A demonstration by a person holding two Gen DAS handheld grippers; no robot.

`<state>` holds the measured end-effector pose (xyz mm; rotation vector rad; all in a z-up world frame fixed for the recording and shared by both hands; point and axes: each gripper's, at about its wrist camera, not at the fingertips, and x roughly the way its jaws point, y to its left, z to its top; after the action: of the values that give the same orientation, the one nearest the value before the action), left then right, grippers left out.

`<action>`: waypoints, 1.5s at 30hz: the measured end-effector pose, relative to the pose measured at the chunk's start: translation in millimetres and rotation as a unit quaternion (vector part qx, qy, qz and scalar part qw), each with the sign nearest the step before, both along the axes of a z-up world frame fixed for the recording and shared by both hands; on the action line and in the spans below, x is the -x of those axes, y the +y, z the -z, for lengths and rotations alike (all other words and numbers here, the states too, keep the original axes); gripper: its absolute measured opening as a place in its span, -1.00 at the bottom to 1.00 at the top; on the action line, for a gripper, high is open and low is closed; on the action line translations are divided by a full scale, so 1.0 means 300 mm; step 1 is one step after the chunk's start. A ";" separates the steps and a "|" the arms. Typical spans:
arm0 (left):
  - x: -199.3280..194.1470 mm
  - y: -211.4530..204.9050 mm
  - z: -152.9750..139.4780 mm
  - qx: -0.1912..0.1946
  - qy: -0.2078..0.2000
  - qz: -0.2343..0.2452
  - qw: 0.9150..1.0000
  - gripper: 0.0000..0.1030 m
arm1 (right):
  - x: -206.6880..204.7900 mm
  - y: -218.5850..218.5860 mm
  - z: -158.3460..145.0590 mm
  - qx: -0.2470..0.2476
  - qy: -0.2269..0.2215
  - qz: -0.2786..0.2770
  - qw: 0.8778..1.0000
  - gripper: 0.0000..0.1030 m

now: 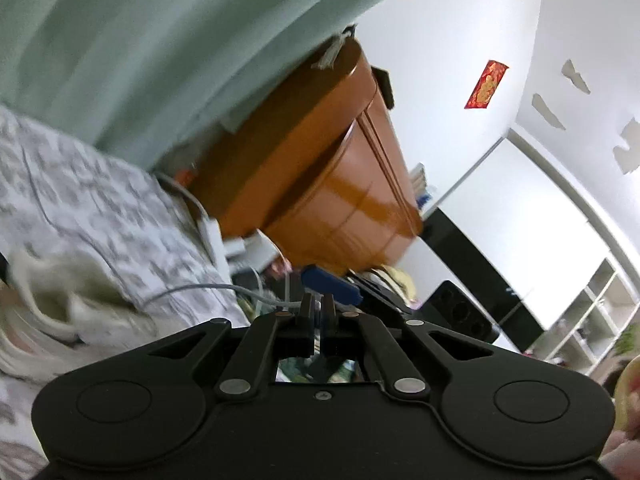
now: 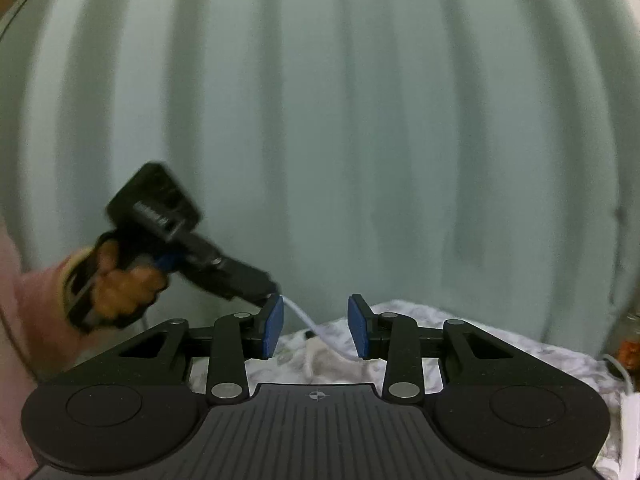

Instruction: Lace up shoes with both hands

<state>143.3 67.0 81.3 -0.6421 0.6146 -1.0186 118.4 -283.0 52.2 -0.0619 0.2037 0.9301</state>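
Note:
My left gripper is shut, its two fingers pressed together on the end of a white lace that trails off to the left. In the right wrist view a hand holds that left gripper at the left, and the white lace runs from its tip down onto the bed. A blurred whitish shoe lies on the patterned sheet at the left. My right gripper is open; its blue pads stand apart and touch nothing, with the lace passing beyond the gap.
A pale green curtain fills the background. The patterned bedsheet lies below. An orange wooden cabinet stands behind, with a white charger cable beside it and a black device to its right. A jar sits far right.

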 end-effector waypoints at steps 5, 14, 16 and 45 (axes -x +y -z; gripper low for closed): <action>-0.025 0.004 0.029 0.005 0.023 0.011 1.000 -1.00 | -0.017 0.008 0.021 0.005 0.011 -0.043 0.999 -0.66; -0.091 -0.001 0.084 0.049 0.071 0.003 0.996 -0.96 | 0.014 -0.024 0.029 -0.038 0.036 -0.062 0.997 -0.94; -0.107 -0.009 0.099 0.062 0.082 0.002 0.995 -0.96 | 0.021 -0.019 0.037 -0.041 0.041 -0.058 0.997 -0.94; -0.195 -0.146 0.210 0.096 0.147 0.012 0.984 -1.00 | 0.042 -0.039 0.042 -0.124 0.090 -0.011 0.988 -0.95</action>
<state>201.7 23.3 18.2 -0.9683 0.7875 -1.0214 105.8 -294.8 39.7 0.2507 0.2533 0.9772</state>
